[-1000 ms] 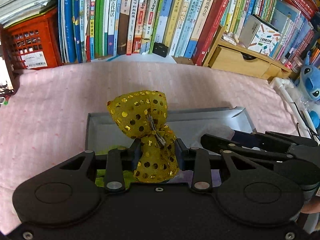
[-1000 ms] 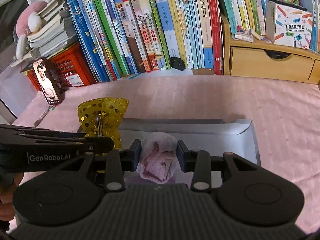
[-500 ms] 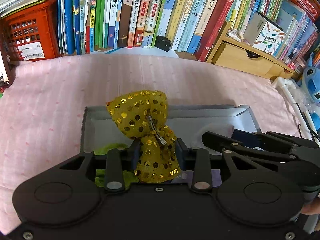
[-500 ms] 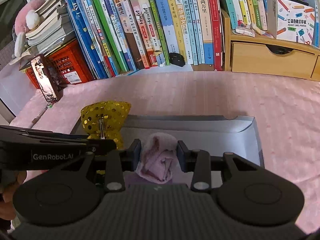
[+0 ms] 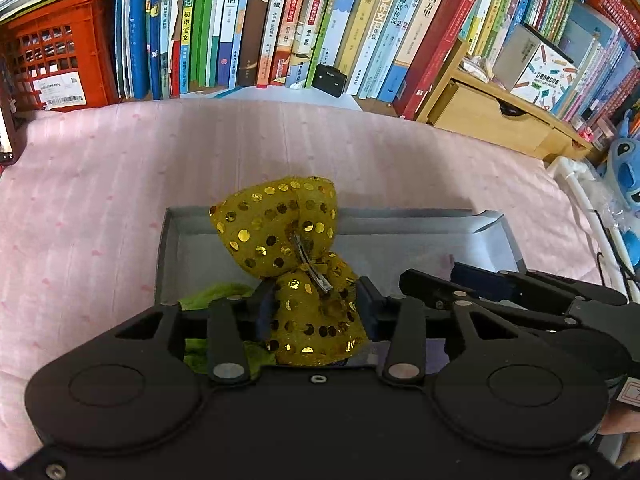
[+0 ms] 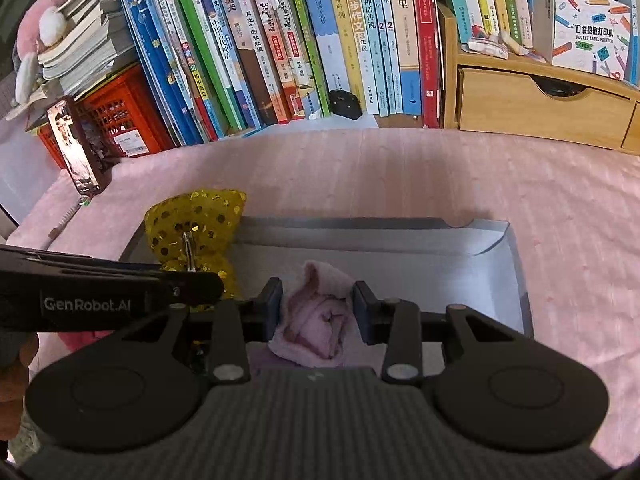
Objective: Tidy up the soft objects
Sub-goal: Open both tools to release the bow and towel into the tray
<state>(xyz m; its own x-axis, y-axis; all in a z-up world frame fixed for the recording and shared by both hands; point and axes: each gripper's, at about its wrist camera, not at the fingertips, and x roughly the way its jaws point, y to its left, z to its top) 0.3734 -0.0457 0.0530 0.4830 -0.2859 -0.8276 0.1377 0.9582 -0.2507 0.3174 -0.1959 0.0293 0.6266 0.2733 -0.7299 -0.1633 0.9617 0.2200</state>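
My left gripper [image 5: 316,308] is shut on a gold sequined bow [image 5: 280,232] with a metal clip, held over the left end of a shallow grey box [image 5: 400,220]. The bow also shows in the right wrist view [image 6: 196,224]. A green soft item [image 5: 212,294] lies in the box under the left gripper. My right gripper [image 6: 318,308] is shut on a folded pink cloth [image 6: 320,320], held low over the middle of the box [image 6: 400,240]. The right gripper's body shows at the right of the left wrist view [image 5: 500,292].
The box sits on a pink cloth-covered table [image 6: 400,172]. A row of upright books [image 6: 300,40] stands at the back. A red crate [image 5: 52,52] is back left, a wooden drawer unit [image 6: 540,104] back right, a phone [image 6: 76,148] at far left.
Both grippers have moved forward and lower over the box, still holding the bow and the pink cloth. The box now fills more of each view.
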